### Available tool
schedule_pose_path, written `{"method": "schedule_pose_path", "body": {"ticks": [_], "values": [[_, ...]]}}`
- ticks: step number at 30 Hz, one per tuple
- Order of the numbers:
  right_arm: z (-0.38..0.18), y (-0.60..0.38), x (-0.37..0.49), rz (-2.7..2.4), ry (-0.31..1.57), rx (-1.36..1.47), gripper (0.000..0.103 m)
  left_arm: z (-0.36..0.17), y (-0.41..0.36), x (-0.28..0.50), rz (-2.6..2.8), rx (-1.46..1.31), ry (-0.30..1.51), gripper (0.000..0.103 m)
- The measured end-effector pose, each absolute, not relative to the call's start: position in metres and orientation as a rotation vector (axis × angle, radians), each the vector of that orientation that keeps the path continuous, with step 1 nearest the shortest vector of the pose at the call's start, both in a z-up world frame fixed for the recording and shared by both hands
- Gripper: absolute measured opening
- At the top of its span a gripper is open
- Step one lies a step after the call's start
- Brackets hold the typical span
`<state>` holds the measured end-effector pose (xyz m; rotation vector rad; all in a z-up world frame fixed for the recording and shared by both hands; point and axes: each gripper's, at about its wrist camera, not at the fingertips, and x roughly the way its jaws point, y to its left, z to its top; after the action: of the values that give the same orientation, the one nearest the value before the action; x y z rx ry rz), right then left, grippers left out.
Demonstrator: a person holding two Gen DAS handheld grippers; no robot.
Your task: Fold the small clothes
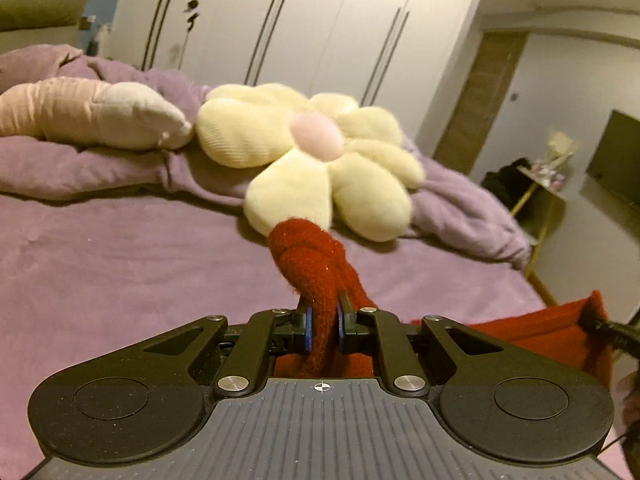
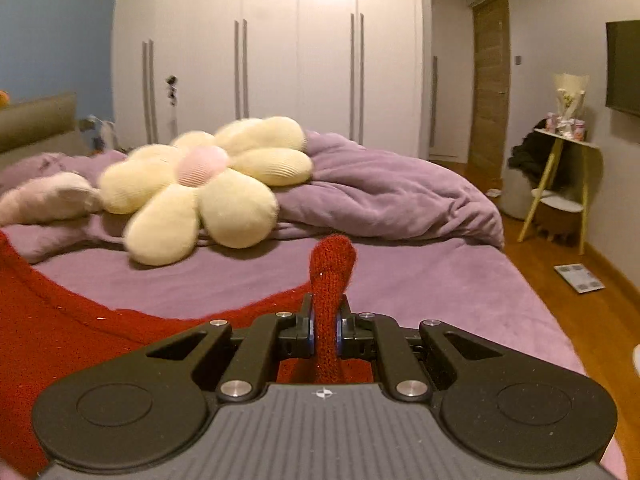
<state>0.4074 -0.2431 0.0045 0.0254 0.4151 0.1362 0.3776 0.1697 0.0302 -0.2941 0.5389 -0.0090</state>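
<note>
We see the red knitted garment (image 1: 316, 264) lifted above the bed (image 1: 120, 264), a bunched fold poking up between the left gripper (image 1: 323, 312), which is clamped tight on it. Its other end (image 2: 332, 280) is pinched the same way by our right gripper (image 2: 325, 316), the cloth sagging between them. Farther up the bed lies a flower cushion (image 2: 200, 196), slightly blurred, beside what may be a pink pillow (image 1: 88, 112).

bed (image 2: 440, 280) | purple sheet | on it: flower cushion (image 2: 192, 196), rumpled duvet (image 2: 380, 192)
</note>
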Motion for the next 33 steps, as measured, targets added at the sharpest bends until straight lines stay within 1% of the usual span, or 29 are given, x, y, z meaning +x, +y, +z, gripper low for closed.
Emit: {"method": "schedule_pose_path", "body": {"ticks": [7, 14, 16, 17, 18, 20, 22, 23, 24, 27, 30, 33], "values": [[-0.024, -0.229, 0.468, 0.021, 0.463, 0.034, 0.008, -0.01, 0.17, 0.426, 0.114, -0.194, 0.588, 0.012], [-0.061, -0.218, 0.499, -0.033, 0.518, 0.006, 0.009, -0.058, 0.178, 0.445, 0.227, -0.168, 0.688, 0.013], [-0.071, -0.218, 0.505, -0.021, 0.562, -0.002, 0.011, -0.068, 0.179, 0.446, 0.244, -0.162, 0.722, 0.022], [-0.075, -0.22, 0.506, -0.018, 0.597, 0.008, 0.014, -0.069, 0.179, 0.444, 0.257, -0.159, 0.728, 0.033], [-0.077, -0.222, 0.505, -0.023, 0.611, 0.025, 0.02, -0.069, 0.179, 0.439, 0.274, -0.16, 0.72, 0.035], [-0.075, -0.228, 0.491, -0.052, 0.567, 0.069, 0.025, -0.063, 0.177, 0.427, 0.28, -0.173, 0.685, 0.035], [-0.07, -0.227, 0.472, -0.025, 0.519, 0.11, 0.026, -0.052, 0.164, 0.409, 0.227, -0.192, 0.634, 0.035], [-0.068, -0.222, 0.463, 0.02, 0.503, 0.117, 0.026, -0.048, 0.153, 0.403, 0.187, -0.194, 0.614, 0.039], [-0.067, -0.213, 0.453, 0.09, 0.491, 0.115, 0.026, -0.046, 0.142, 0.398, 0.141, -0.193, 0.602, 0.045], [-0.073, -0.173, 0.426, 0.361, 0.492, 0.09, 0.026, -0.052, 0.113, 0.391, 0.041, -0.196, 0.588, 0.052], [-0.092, -0.131, 0.415, 0.498, 0.541, 0.008, 0.026, -0.07, 0.094, 0.4, 0.022, -0.17, 0.634, 0.053], [-0.11, -0.123, 0.416, 0.446, 0.542, -0.083, 0.026, -0.086, 0.094, 0.41, 0.052, -0.149, 0.657, 0.053]]}}
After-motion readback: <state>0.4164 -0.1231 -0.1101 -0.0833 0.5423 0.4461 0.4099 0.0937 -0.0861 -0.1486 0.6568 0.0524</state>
